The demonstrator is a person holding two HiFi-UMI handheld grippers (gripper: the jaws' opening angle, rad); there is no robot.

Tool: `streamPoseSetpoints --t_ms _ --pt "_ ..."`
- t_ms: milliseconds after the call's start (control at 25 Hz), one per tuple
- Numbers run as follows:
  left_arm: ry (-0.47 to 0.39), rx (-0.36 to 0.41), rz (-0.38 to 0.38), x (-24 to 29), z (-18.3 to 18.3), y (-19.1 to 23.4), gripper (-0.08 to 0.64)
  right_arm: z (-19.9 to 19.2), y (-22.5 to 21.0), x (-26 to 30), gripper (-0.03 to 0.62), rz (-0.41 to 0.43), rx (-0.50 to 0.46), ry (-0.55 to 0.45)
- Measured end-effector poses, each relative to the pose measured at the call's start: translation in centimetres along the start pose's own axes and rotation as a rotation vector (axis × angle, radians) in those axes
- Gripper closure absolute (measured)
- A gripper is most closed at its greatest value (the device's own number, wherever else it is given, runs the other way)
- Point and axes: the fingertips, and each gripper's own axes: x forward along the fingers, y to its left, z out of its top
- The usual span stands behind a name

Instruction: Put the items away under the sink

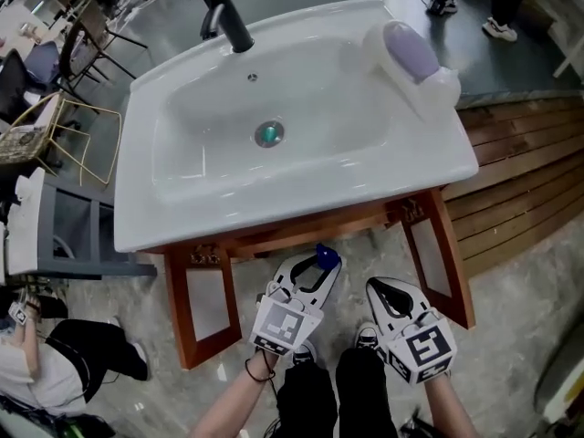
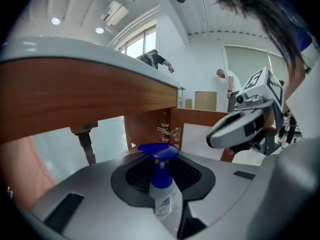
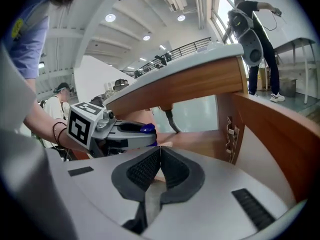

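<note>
Blue-capped spray bottle stands upright between the jaws of the left gripper, which are clamped on its clear body. It is in front of the open wooden cabinet, below the front edge of the white sink. The right gripper, just beside it, has its jaws together and empty.

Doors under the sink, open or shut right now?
Open. In the head view the left door and right door both swing out from the cabinet; the right gripper view shows bare hinges.
</note>
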Motion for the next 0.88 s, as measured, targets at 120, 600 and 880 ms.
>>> streamPoseSetpoints --t_ms 120,600,880 --pt "-0.012 0.033 0.004 1.6 -0.8 0.6 0.465 -1.7 -0.6 1.0 0.575 -0.002 0.017 -0.005" --pt "-0.062 0.096 0.083 6.7 -1.7 5.4 0.467 -5.6 -2.0 4.1 0.575 -0.001 0.048 -0.054" --pt "-0.108 0.034 0.236 9.2 -1.5 9.2 0.471 -7.0 -2.6 4.7 0.575 -0.011 0.069 -0.041"
